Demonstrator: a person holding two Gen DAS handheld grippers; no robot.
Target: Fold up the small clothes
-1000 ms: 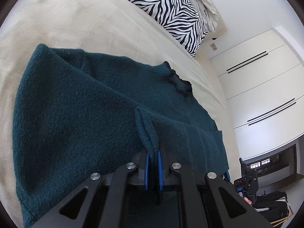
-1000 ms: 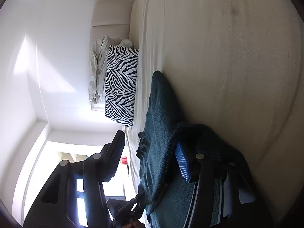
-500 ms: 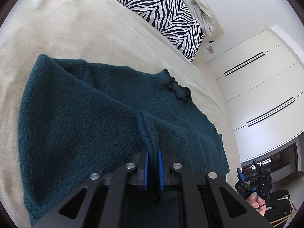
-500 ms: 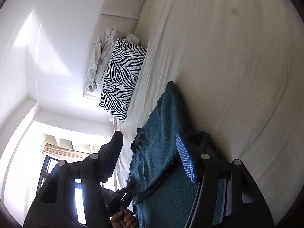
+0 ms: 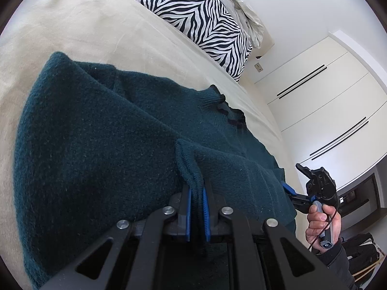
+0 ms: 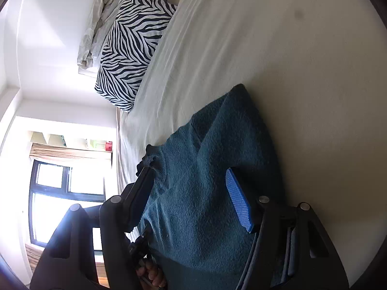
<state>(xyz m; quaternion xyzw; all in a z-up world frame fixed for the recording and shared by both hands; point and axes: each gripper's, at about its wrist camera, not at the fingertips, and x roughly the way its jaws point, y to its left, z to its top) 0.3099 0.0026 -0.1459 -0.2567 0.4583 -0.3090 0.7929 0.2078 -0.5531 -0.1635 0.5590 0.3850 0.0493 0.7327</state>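
Lying rumpled on the bed [image 5: 101, 31], the teal sweater [image 5: 96, 145] looks partly folded.

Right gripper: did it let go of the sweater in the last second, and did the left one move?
Yes. A second ago the right gripper had sweater fabric bunched over its blue pad; now its jaws stand wide open, clear of the knit, which lies flatter on the bed. It has also drawn back, showing more of the garment. The left gripper stayed shut on a fold of the hem, barely shifted. The zebra pillow is unchanged.
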